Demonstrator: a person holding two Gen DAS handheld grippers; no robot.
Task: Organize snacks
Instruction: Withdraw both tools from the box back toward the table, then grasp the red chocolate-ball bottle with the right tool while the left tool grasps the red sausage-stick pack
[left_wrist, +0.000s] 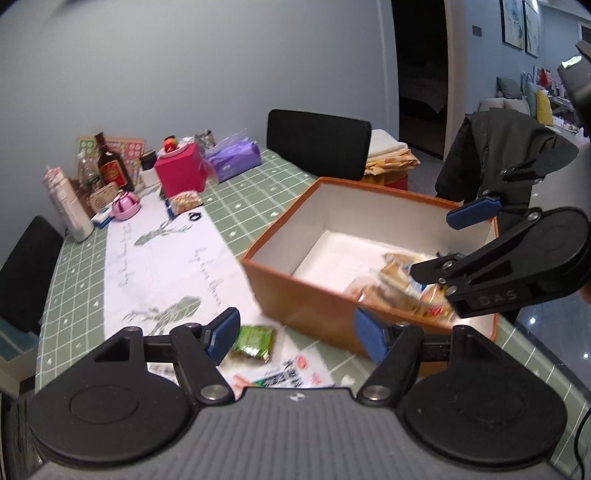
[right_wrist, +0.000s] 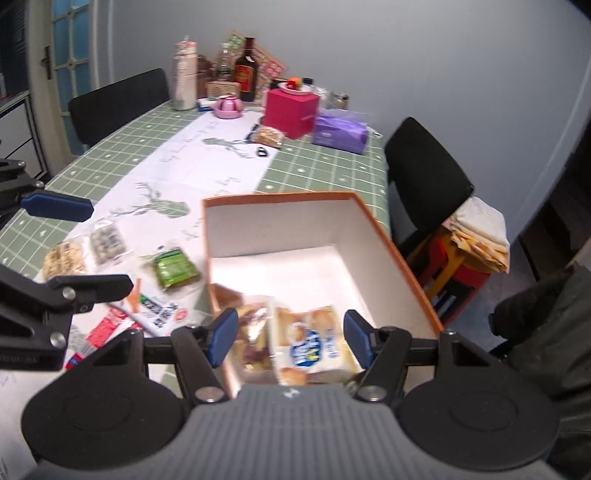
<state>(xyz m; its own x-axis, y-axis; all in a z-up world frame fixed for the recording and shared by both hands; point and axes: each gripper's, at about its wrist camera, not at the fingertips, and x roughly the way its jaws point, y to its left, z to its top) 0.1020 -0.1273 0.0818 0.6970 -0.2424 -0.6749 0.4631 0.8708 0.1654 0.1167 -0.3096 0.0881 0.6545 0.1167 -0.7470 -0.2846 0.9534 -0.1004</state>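
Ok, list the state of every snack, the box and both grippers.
Orange box: open, no lid, partly filled.
Bread packets: inside the box.
Green snack pack: on the table, outside the box.
Left gripper: open, empty.
Right gripper: open, empty, above the box.

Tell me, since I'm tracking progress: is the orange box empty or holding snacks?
Holding snacks. The orange box is lidless, with bread packets at its near end; the far floor is bare.
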